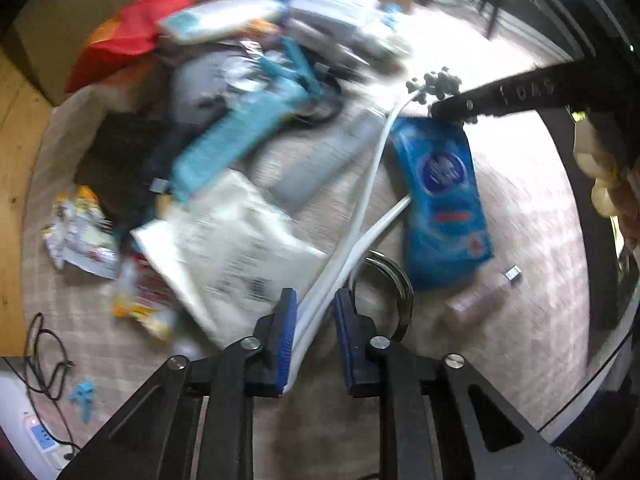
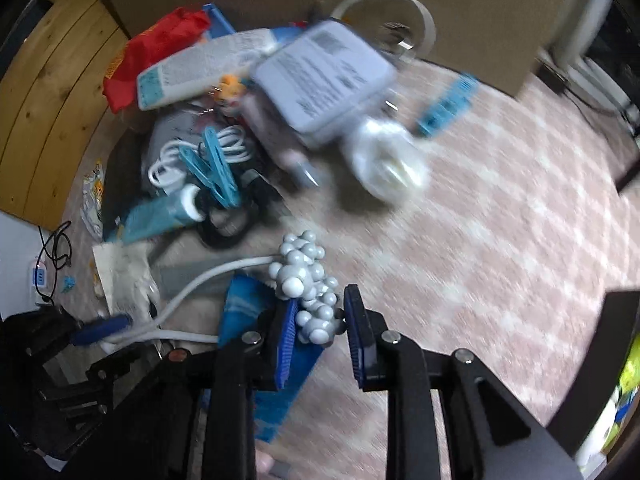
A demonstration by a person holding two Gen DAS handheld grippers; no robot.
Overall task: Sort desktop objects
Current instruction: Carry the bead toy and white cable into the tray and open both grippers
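Two grippers share one white looped cord: the left gripper (image 1: pixel 316 300) is narrowed, the cord's (image 1: pixel 362 204) strands between its blue pads, contact unclear; the right gripper (image 2: pixel 322 312), half-closed, brackets the grey-white bead cluster (image 2: pixel 306 280), probably to lift it straight. A blue packet (image 1: pixel 440 196) lies beneath; the cluttered pile (image 2: pixel 224 128) crowds beyond the fingertips

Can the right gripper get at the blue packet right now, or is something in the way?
Probably not cleanly. The right gripper has the white bead cluster between its jaws, directly over the blue packet, and the white cord crosses beside it.
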